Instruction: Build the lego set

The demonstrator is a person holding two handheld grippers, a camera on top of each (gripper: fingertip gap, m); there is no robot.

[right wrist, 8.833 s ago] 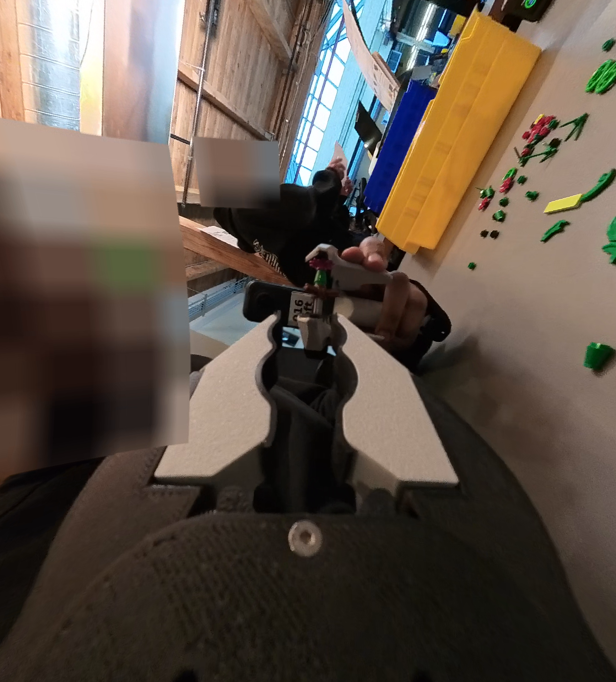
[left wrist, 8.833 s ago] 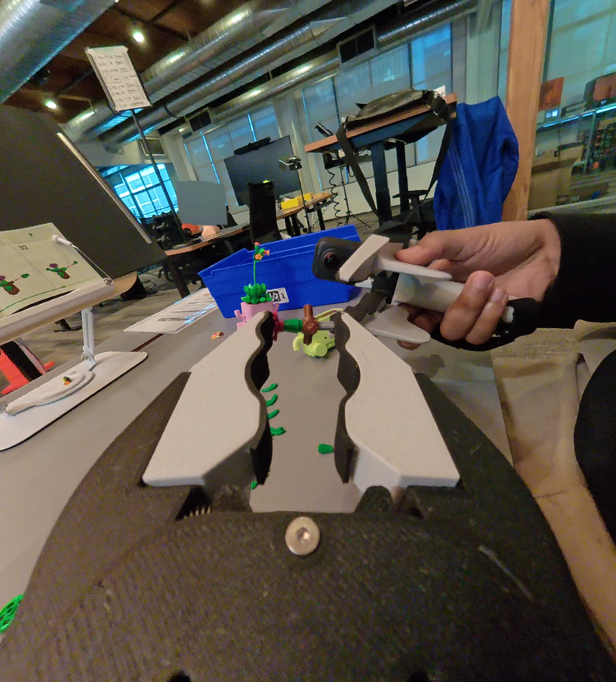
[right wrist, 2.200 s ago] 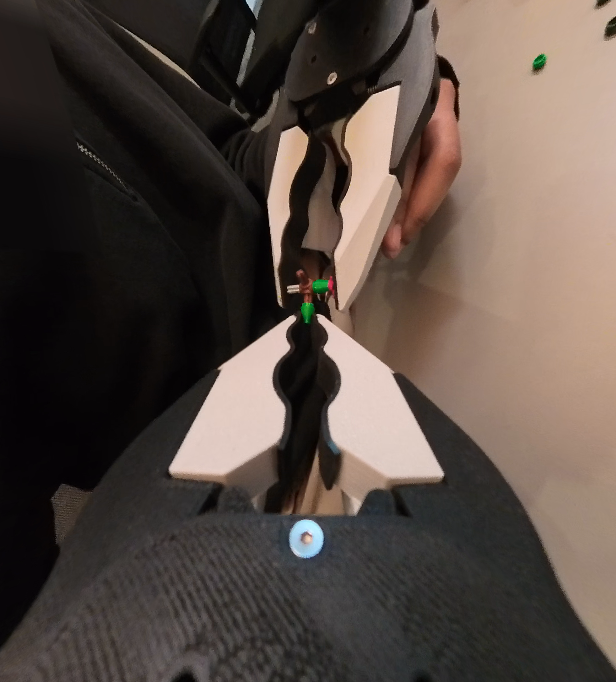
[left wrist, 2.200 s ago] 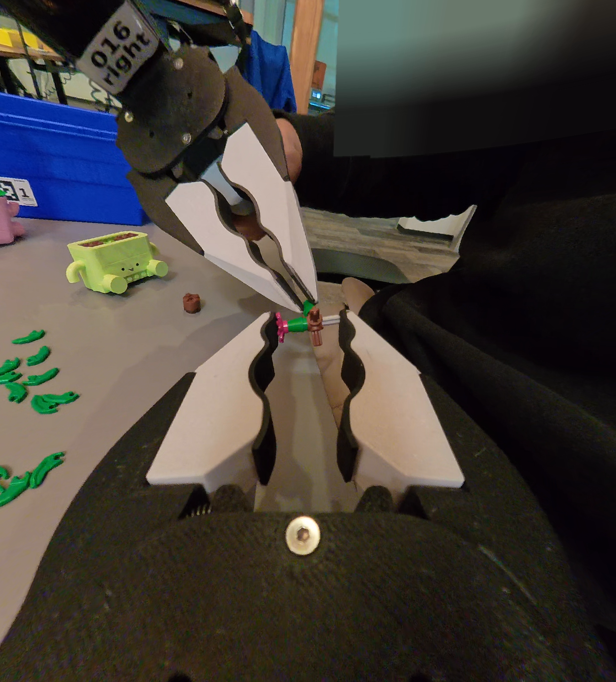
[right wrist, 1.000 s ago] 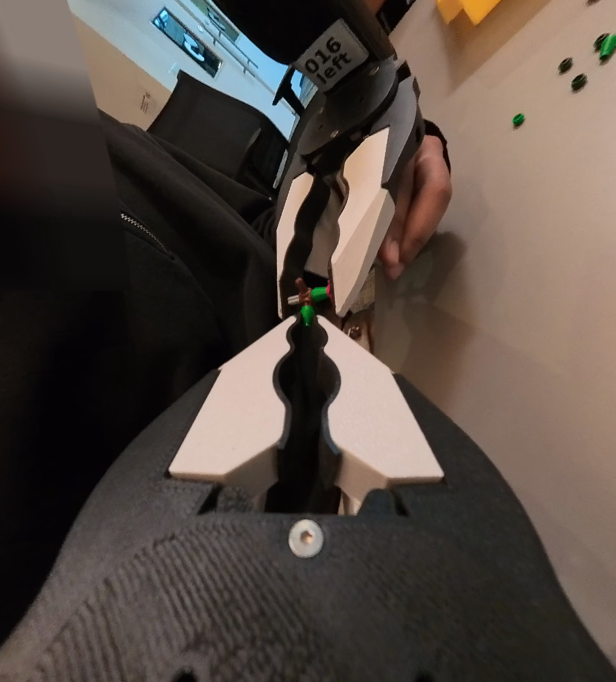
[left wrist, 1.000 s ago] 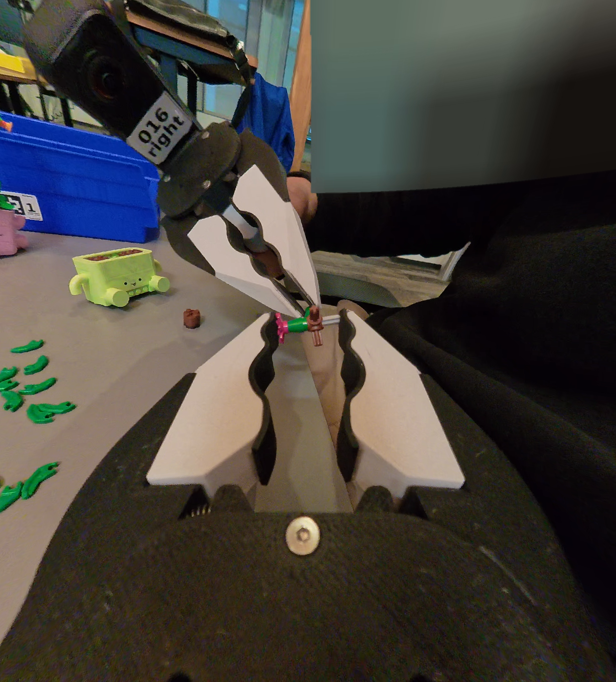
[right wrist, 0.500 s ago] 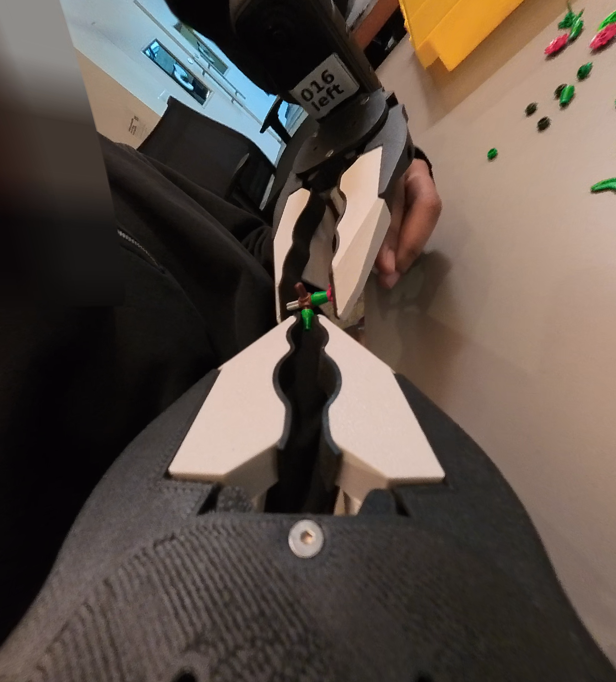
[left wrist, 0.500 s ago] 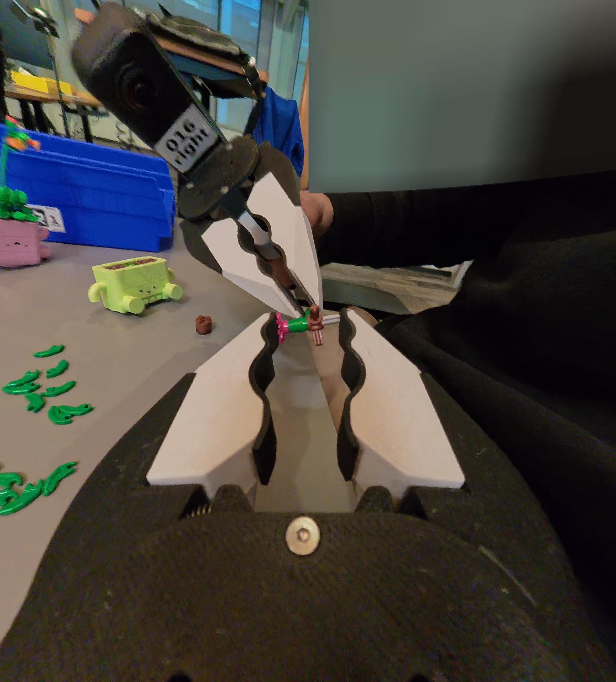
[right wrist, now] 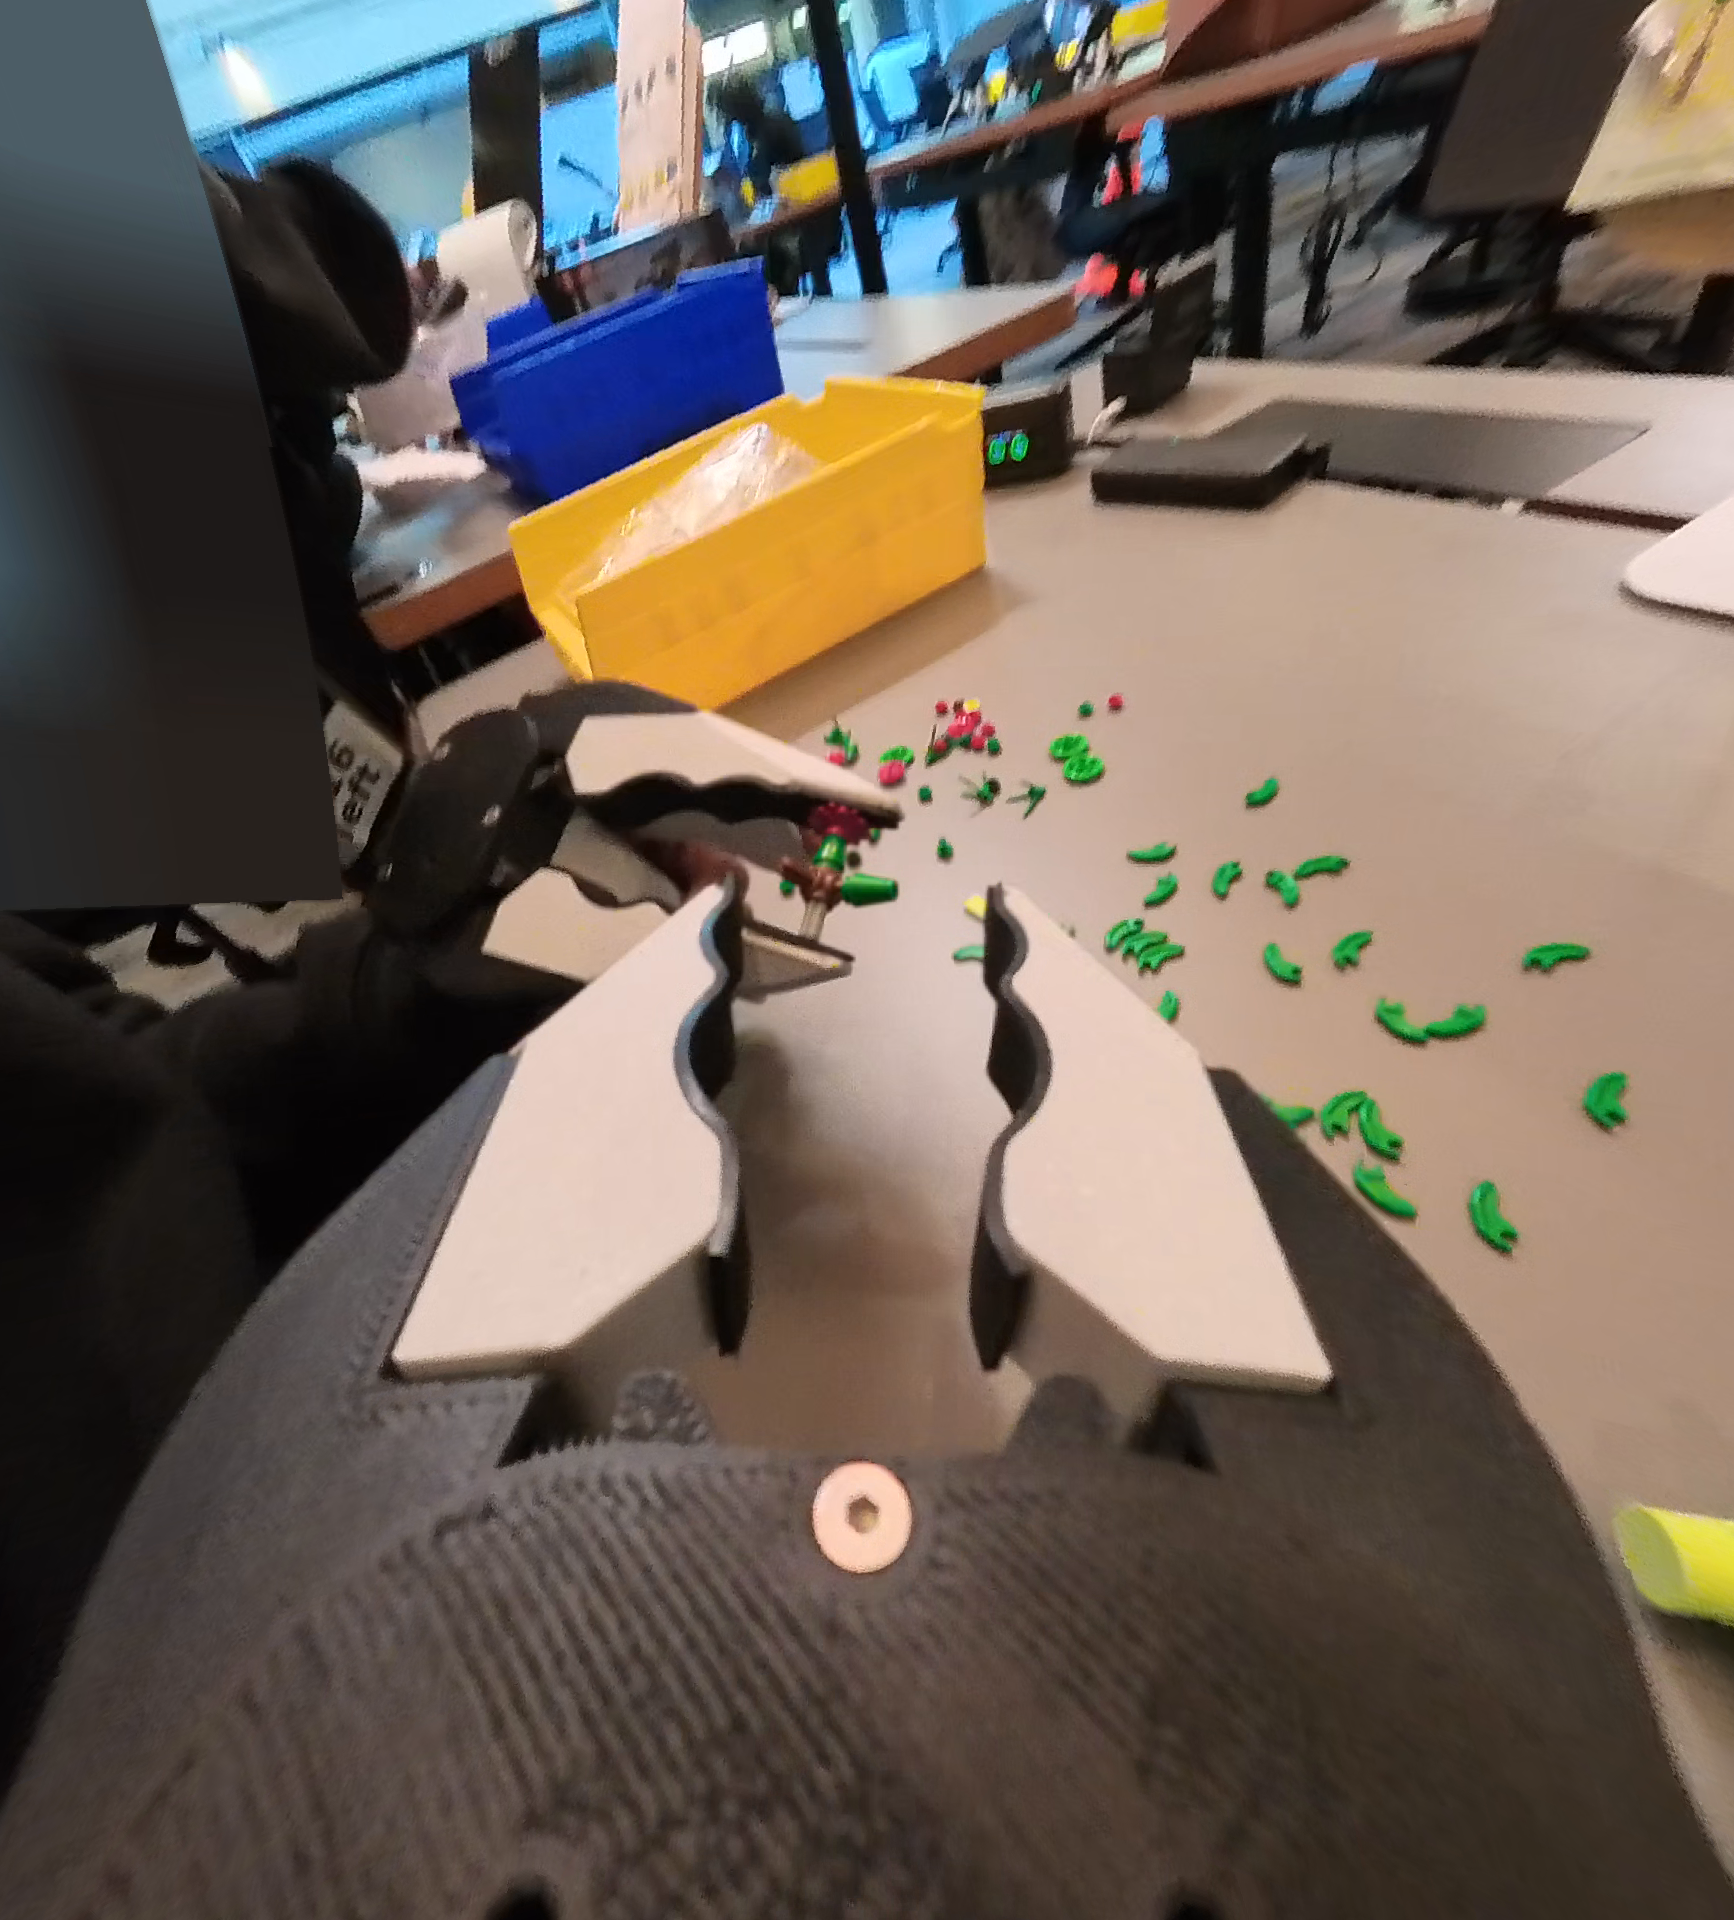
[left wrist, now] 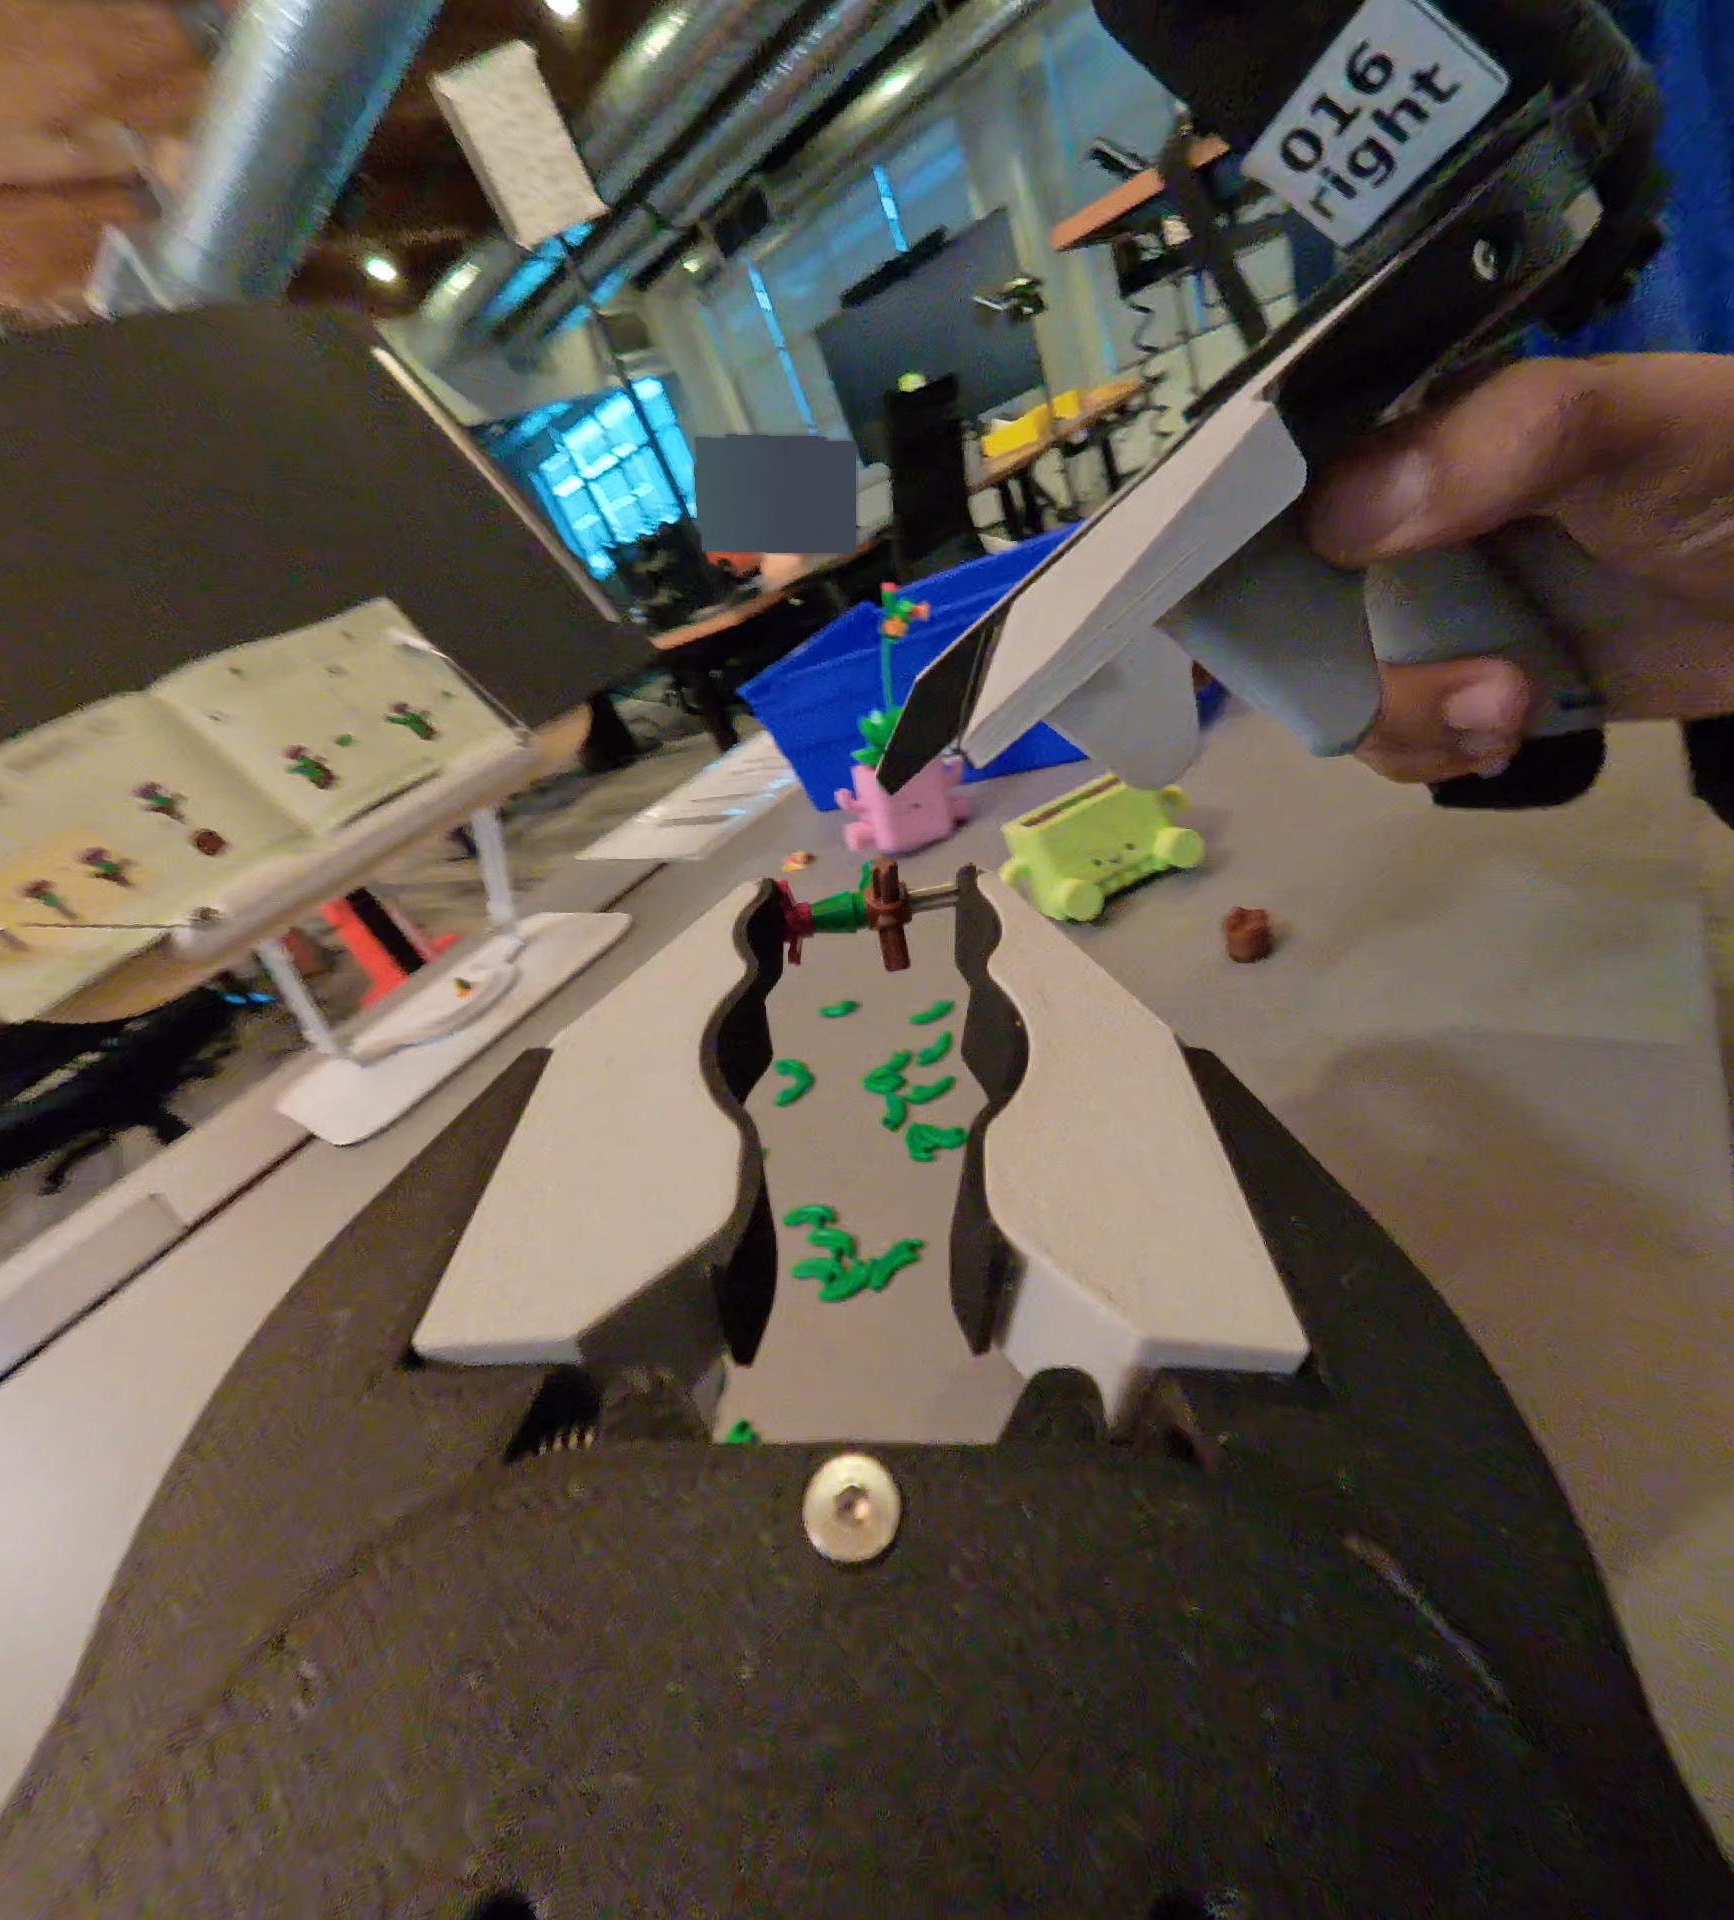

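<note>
In the left wrist view the left gripper [left wrist: 868, 904] holds a small flower stem [left wrist: 847, 912] crosswise between its fingertips: a magenta bloom against the left finger, a green cone, a brown cross-piece and a thin grey bar reaching the right finger. Below and between the fingers, loose green leaf pieces [left wrist: 847, 1262] lie scattered on the grey table [left wrist: 1414, 1091]. Just past the tips, a small brown stud [left wrist: 1247, 932] sits on the table, with a lime-green lego pot [left wrist: 1102, 847] behind it and a pink lego pot [left wrist: 904, 805] with a tall green stalk farther back, in front of a blue bin [left wrist: 821, 696]. The right gripper [left wrist: 920, 743], held in a hand [left wrist: 1590, 561], hangs above these pots, apart from the stem. To the left an open instruction booklet [left wrist: 198, 790] rests on a white stand. In the right wrist view the right gripper [right wrist: 858, 899] has its jaws spread wide with nothing between them; the left gripper [right wrist: 832, 883] shows just beyond its left fingertip, carrying the stem [right wrist: 827, 857]. More green leaves [right wrist: 1362, 1039] and a cluster of red and green pieces [right wrist: 956, 743] lie farther out, and a yellow bin [right wrist: 769, 540] stands beyond them.
</note>
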